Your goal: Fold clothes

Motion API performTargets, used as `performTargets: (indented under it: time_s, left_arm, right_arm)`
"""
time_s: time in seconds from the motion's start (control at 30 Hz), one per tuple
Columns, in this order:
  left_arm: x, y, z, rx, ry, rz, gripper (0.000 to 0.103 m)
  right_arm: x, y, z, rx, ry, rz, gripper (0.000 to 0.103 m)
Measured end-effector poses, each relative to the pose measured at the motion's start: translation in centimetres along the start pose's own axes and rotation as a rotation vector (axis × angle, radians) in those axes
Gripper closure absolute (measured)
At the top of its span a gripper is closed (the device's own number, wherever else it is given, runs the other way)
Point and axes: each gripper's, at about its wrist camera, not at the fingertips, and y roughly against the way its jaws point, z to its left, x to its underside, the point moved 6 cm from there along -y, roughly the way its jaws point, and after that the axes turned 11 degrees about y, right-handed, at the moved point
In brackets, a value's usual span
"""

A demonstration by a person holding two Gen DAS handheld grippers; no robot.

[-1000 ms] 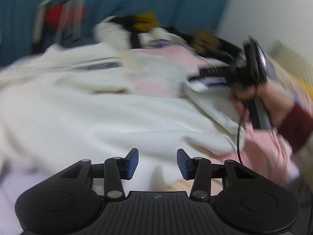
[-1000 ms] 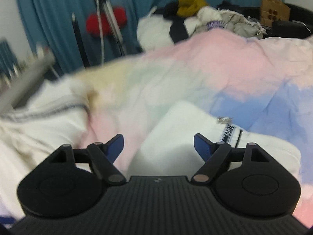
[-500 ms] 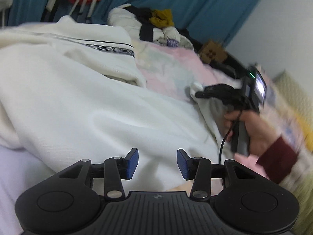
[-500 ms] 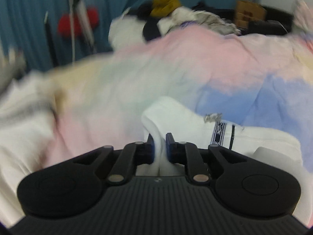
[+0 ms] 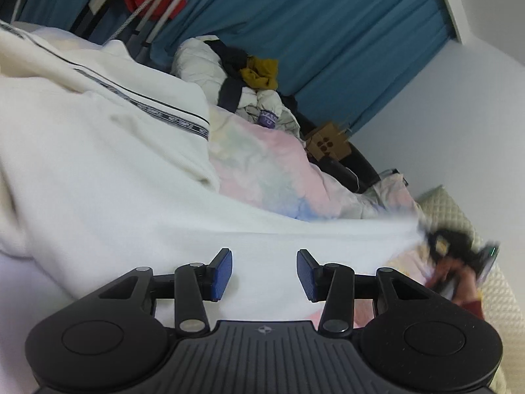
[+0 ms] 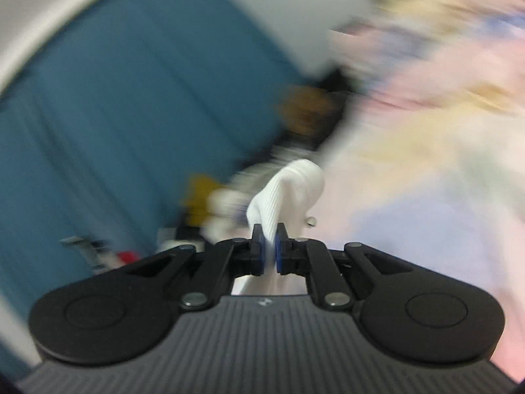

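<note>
Lettering on the white garment's dark stripe [image 5: 157, 113] and a purple label [image 5: 267, 119] is too blurred to read.

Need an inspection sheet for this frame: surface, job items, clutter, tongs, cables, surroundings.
Surface: pastel bedspread, rumpled.
Job's things: white garment with a printed black stripe, spread across the bed and stretched toward the right tongs.
Clutter: clothes pile; cardboard box.
Tongs: left tongs open, nothing between the pads; right tongs shut on a fold of the white garment.
Cables: nothing seen.
Surroundings: blue curtain, white wall.
</note>
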Motion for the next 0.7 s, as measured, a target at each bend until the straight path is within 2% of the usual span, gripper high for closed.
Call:
performTargets:
  time_s: [0.07, 0.1, 0.13, 0.2, 0.3, 0.33, 0.5, 0.57, 0.63, 0.7]
  left_arm:
    - [-0.3, 0.5, 0.8, -0.018, 0.042, -0.01, 0.055]
    - [-0.5, 0.8, 1.4, -0.032, 0.079, -0.017, 0.054]
    - [-0.8, 1.1, 2.2, -0.047, 0.132, -0.024, 0.05]
    - [-1.5, 2.1, 3.9, -0.101, 0.238, -0.042, 0.039]
    - [-2.1, 4.8, 7.0, -0.172, 0.423, -0.087, 0.029]
    - [-2.3, 5.8, 8.1, -0.19, 0.487, -0.103, 0.023]
    - [-1.1, 9.4, 13.1, -0.218, 0.773, -0.158, 0.019]
    - [-0.3, 9.4, 14.5, -0.214, 0.883, -0.162, 0.017]
    - [0.1, 8.8, 15.6, -0.181, 0.987, -0.164, 0.017]
    - [0.0, 8.2, 16.7, -0.153, 1.072, -0.2, 0.017]
  right_arm:
    - [1.5, 0.0, -4.5, 0.138, -0.108, 0.09, 0.093]
    - [2.9, -0.2, -6.5, 0.18, -0.187, 0.155, 0.093]
    - [4.2, -0.6, -8.0, 0.196, -0.26, 0.218, 0.093]
    - [5.5, -1.1, -9.6, 0.222, -0.341, 0.281, 0.093]
    - [5.6, -1.2, -9.9, 0.246, -0.345, 0.295, 0.092]
    - [5.5, -1.1, -9.7, 0.25, -0.328, 0.289, 0.092]
    - [5.5, -0.9, -9.4, 0.275, -0.293, 0.29, 0.09]
    - [5.9, -0.9, -9.4, 0.28, -0.307, 0.287, 0.085]
    - [6.3, -1.0, -9.3, 0.281, -0.308, 0.289, 0.059]
    - [6.5, -1.2, -9.0, 0.277, -0.297, 0.289, 0.051]
